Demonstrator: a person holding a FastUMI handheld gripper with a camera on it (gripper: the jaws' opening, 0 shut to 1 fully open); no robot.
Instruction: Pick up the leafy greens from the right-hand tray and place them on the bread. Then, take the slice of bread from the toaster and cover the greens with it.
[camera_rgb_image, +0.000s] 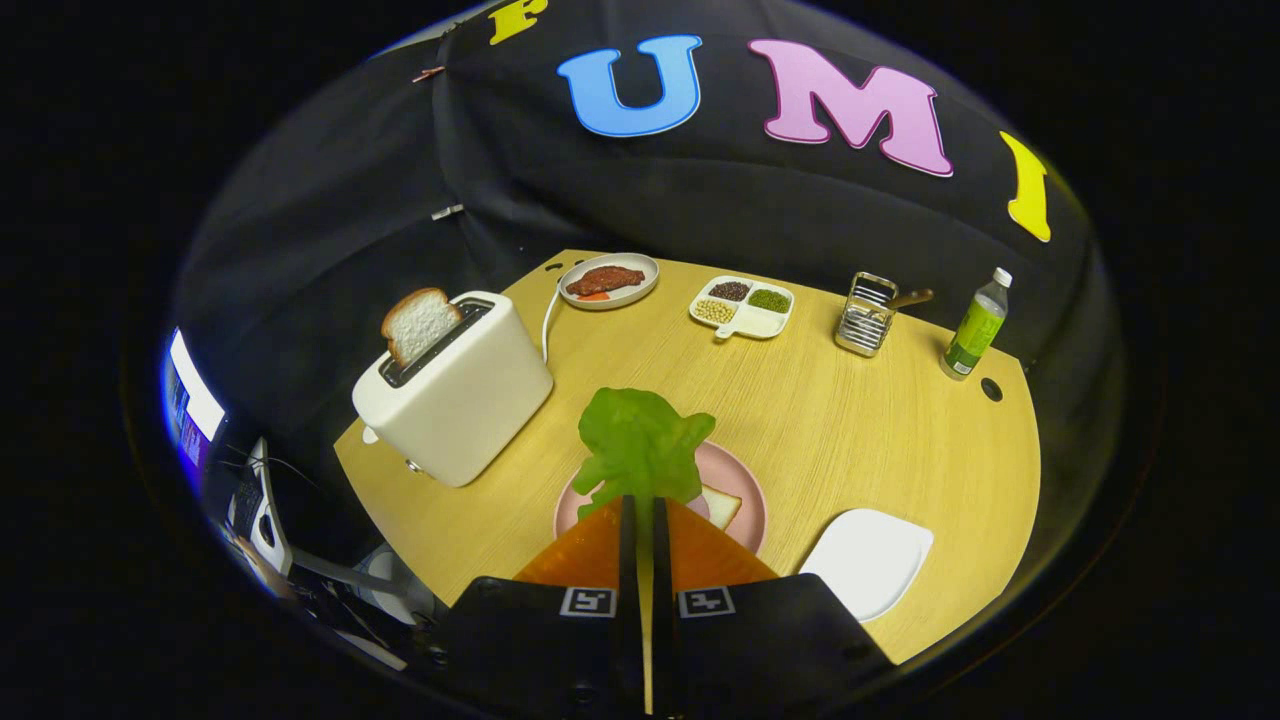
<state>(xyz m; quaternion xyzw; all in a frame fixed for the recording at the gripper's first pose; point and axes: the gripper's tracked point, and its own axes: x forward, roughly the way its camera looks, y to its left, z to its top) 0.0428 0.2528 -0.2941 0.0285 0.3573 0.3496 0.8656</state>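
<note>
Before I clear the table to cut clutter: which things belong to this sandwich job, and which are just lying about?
Job: tool shut on leafy greens; pink plate with bread; toaster, bread slice; white tray.
Lying about: meat plate, bean dish, metal rack, bottle.

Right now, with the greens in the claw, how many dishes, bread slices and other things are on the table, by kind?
Dishes: 4 (pink plate, white tray, meat plate, bean tray)
Bread slices: 2 (in toaster, on pink plate)
Toaster: 1
Bottle: 1
Metal rack: 1
Greens: 1, pinched in the claw
Total: 10
</note>
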